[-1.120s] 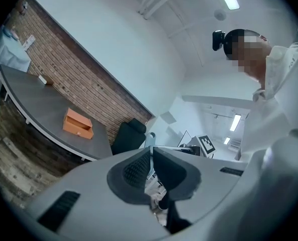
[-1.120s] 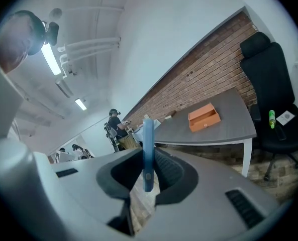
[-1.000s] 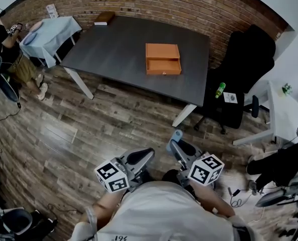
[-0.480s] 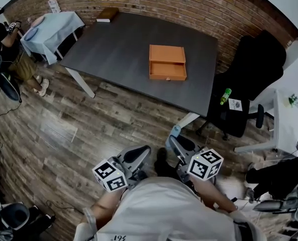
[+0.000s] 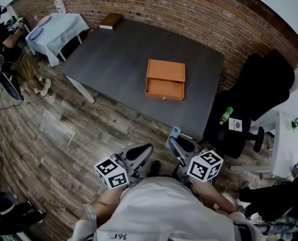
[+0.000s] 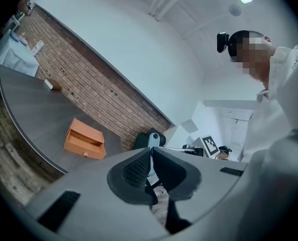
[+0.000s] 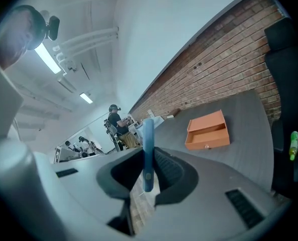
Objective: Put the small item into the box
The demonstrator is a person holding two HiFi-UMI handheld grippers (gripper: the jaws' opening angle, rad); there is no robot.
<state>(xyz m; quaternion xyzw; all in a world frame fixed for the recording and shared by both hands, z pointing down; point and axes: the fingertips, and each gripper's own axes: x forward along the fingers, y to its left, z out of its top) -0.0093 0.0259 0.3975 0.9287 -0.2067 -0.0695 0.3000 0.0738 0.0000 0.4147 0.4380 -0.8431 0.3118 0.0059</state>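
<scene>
An orange box (image 5: 165, 79) with its front drawer pulled open sits on the dark grey table (image 5: 113, 59); it also shows in both gripper views, box (image 6: 84, 139) and box (image 7: 208, 130). My right gripper (image 5: 175, 143) is held close to my body, short of the table's near edge, and is shut on a small flat light-blue item (image 7: 147, 149) that sticks up past the jaws. The item's tip (image 5: 175, 132) shows in the head view. My left gripper (image 5: 144, 152) hangs beside it, jaws shut with nothing between them (image 6: 150, 157).
A black office chair (image 5: 249, 99) stands at the table's right end with a green bottle (image 5: 222, 115) on its seat. A brown book (image 5: 111, 20) lies at the table's far corner. A blue-clothed stand (image 5: 53, 29) and a person (image 5: 3, 31) are far left. A brick wall runs behind.
The table and orange box have come nearer and lower in the head view as I step toward them. Both grippers keep their place by my body, the right still shut on the blue item.
</scene>
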